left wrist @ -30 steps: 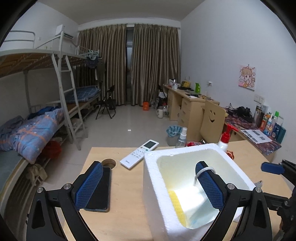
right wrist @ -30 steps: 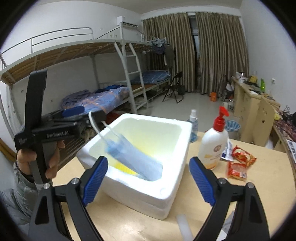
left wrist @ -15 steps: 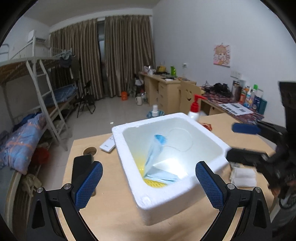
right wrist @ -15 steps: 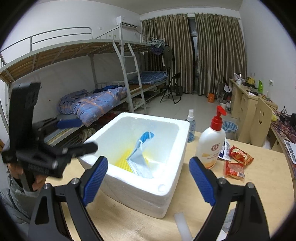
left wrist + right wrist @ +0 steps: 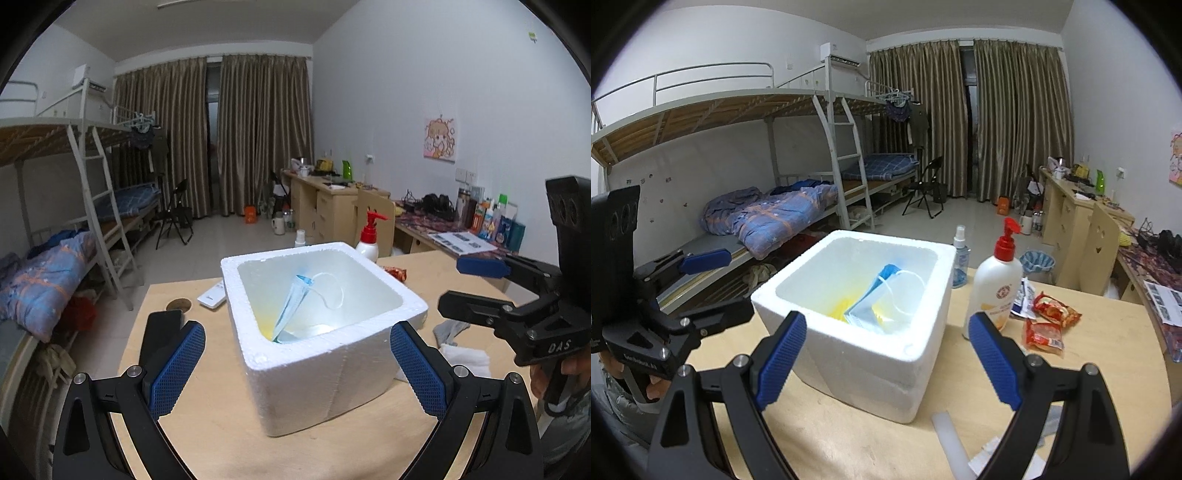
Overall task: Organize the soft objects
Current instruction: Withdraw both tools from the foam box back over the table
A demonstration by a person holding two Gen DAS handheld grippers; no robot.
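One foam box (image 5: 325, 354), one mask (image 5: 291, 310) inside — two claws gaping, empty.

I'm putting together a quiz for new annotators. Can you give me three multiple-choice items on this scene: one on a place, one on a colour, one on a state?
1. Where is the blue face mask?
A. on the bed
B. inside the white foam box
C. under the lotion bottle

2. What colour is the lotion bottle's pump?
A. red
B. green
C. black

3. How is the left tool?
A. shut on the mask
B. shut on the box rim
C. open, empty

Answers:
1 B, the mask leans against the box's inner wall.
2 A, the pump is red above a white body.
3 C, its pads stand wide apart, holding nothing.
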